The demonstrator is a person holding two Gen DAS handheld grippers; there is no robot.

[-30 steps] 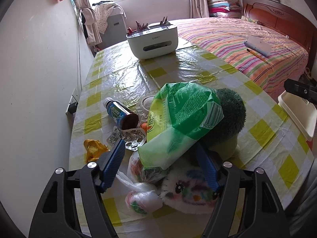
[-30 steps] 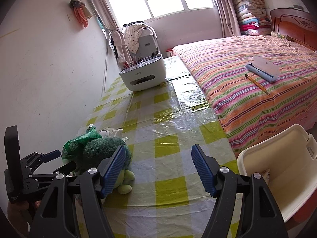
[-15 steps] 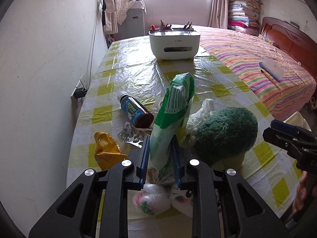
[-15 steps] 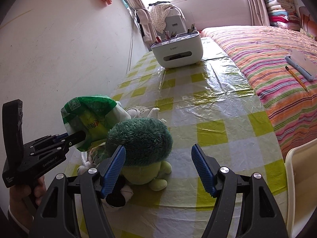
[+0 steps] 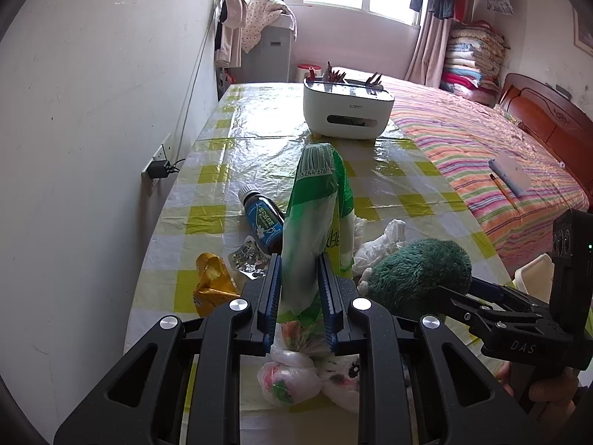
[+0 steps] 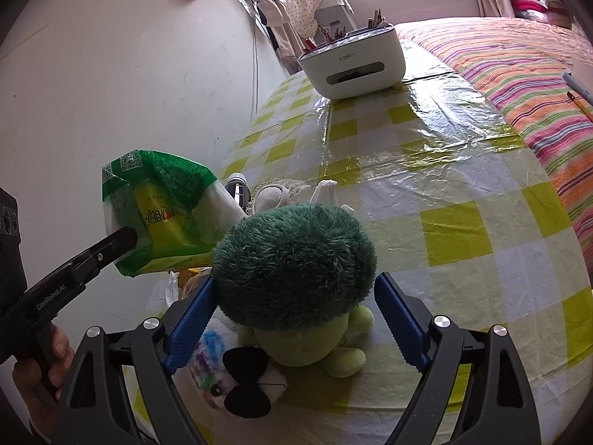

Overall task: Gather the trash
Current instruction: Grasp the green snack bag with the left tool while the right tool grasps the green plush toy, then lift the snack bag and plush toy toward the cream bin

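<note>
While the left gripper [image 5: 298,298] clamps a green and white plastic bag [image 5: 317,218] between its blue pads, the bag stands upright, clear of the yellow-checked tablecloth [image 5: 404,181], probably so it can be carried away as trash. Its jaws are pinched narrow on the bag's lower part.

To its right, the right gripper [image 6: 294,319] has just been opening its jaws, and they now stand wide on either side of a green plush toy [image 6: 294,263] shaped like broccoli. The toy sits between the pads; the left pad lies against its fuzzy edge and the right pad stands apart, so nothing is gripped. The spread seems meant to fit round the toy's bulky head, perhaps to move it off the litter beneath.

More litter lies on the cloth around the toy: a yellow wrapper [image 5: 213,283], a crumpled foil blister pack [image 5: 248,261], a small brown bottle with a blue label [image 5: 263,222], white tissue [image 5: 385,243] and a knotted clear bag [image 5: 287,374]. A second, white plush toy [image 6: 237,378] lies just under the green one. A white organiser box [image 5: 346,109] stands farther back, and a cream bin [image 5: 533,276] shows at the table's right edge, beside a striped bed [image 5: 481,144].
</note>
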